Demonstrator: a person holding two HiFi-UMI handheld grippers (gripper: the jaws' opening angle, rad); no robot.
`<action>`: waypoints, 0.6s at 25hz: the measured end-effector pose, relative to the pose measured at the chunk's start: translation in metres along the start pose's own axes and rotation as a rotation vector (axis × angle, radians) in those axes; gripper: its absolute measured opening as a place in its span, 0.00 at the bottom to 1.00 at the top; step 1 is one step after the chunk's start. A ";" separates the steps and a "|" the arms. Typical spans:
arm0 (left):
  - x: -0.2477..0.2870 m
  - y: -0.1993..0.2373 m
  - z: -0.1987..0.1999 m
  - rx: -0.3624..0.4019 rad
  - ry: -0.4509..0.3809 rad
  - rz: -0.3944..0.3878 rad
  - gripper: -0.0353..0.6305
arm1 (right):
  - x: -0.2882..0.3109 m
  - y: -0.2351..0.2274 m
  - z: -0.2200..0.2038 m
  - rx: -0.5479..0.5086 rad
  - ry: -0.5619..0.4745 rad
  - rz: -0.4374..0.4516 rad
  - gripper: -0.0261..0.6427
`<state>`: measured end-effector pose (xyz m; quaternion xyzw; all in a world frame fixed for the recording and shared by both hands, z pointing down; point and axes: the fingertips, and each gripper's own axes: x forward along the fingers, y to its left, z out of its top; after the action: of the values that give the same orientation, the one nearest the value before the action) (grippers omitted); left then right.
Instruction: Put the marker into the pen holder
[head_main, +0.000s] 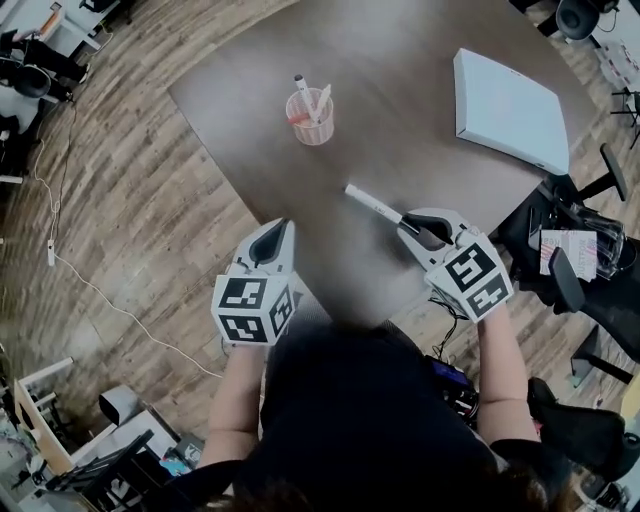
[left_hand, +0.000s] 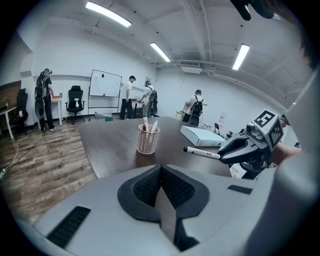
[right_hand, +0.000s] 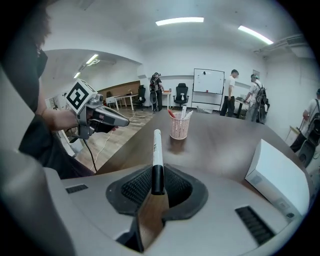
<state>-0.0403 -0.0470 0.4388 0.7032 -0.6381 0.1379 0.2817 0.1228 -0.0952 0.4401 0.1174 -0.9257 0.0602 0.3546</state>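
One marker (right_hand: 156, 150), one holder (head_main: 312, 122), two grippers, one box (head_main: 505, 105), one table (head_main: 400, 140). The marker sat between the right gripper's (head_main: 408, 225) jaws, its black end clamped by the pads and its white barrel sticking out past the tips. It was off the table, aimed roughly at the holder. The holder stood well ahead of both jaw pairs with at least two pens inside. The left gripper (left_hand: 161, 175) had its jaws pressed together on nothing. The box lay right of the right jaws.
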 end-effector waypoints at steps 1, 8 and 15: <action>0.002 0.003 0.006 0.009 -0.003 -0.017 0.09 | -0.001 -0.001 0.005 0.010 0.002 -0.017 0.17; 0.018 0.036 0.042 0.063 0.002 -0.134 0.09 | 0.008 -0.007 0.053 0.053 -0.003 -0.118 0.17; 0.047 0.069 0.065 0.092 0.016 -0.243 0.09 | 0.031 -0.023 0.099 0.067 0.026 -0.214 0.17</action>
<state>-0.1115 -0.1248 0.4274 0.7864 -0.5389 0.1373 0.2689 0.0431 -0.1417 0.3882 0.2264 -0.9006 0.0543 0.3670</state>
